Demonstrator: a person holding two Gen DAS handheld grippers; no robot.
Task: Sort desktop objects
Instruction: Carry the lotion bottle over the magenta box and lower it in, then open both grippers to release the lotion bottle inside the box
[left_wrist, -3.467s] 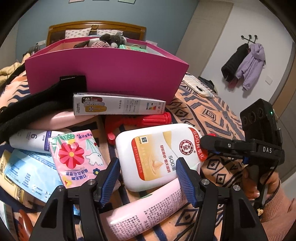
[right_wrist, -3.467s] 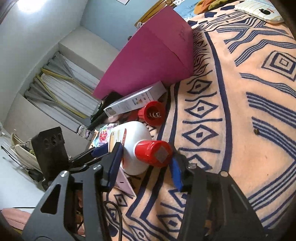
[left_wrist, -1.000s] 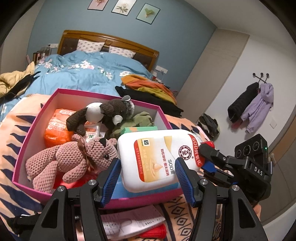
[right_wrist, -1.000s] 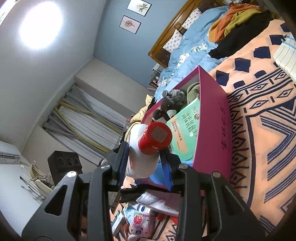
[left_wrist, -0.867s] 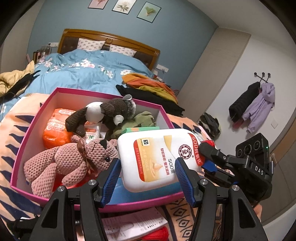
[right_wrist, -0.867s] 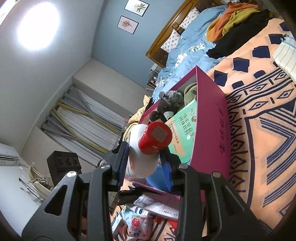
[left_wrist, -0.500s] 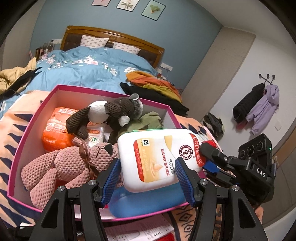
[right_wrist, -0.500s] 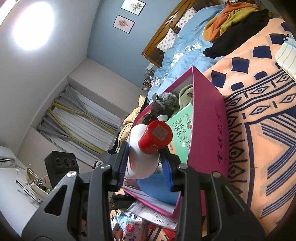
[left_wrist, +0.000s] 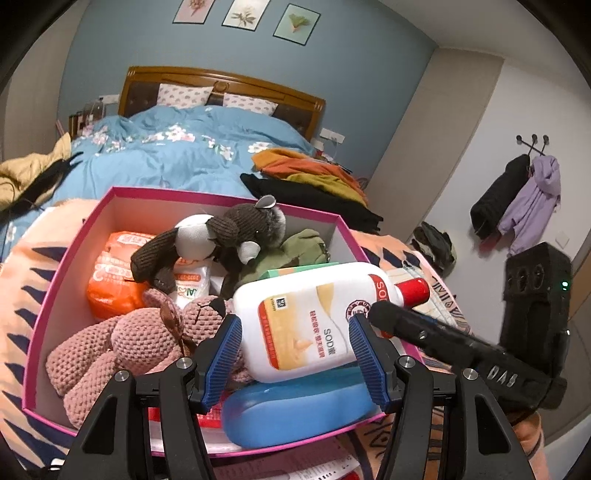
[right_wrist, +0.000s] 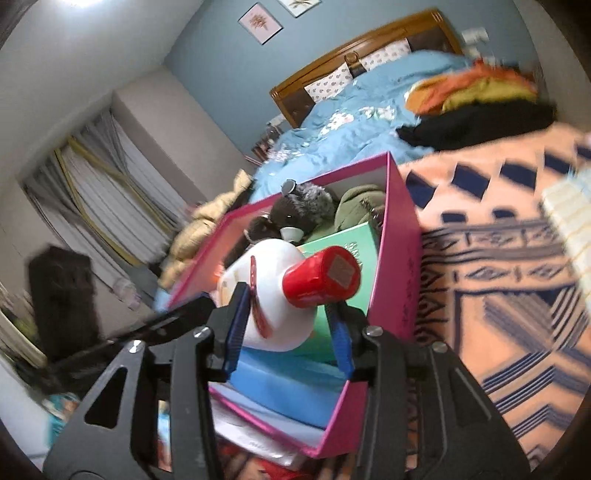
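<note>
The left tongs (left_wrist: 295, 354) grip the white SOD lotion bottle (left_wrist: 310, 317) across its body, both blue pads pressed to its sides, and hold it on its side over the near right part of the pink storage box (left_wrist: 92, 225), just above a blue bottle (left_wrist: 295, 410) that lies along the box's near wall. The right tongs (right_wrist: 290, 326) sit around the bottle's shoulder below the red cap (right_wrist: 321, 277); their jaws have just been opening, and in the right wrist view the left pad seems to lie at the bottle while the right pad stands clear, so the left tongs appear to carry the weight alone. To finish well, I would lower the bottle until it rests on the blue bottle or the green book (right_wrist: 340, 240) before letting go, as a drop could send it rolling. To the left, the pink knitted bear (left_wrist: 122, 343) and the dark knitted toy (left_wrist: 221, 236) crowd that side, so the right end looks the better spot. The right tongs should back off to the right, past the cap, without knocking it. Then part the left pads slowly and lift straight away.
</note>
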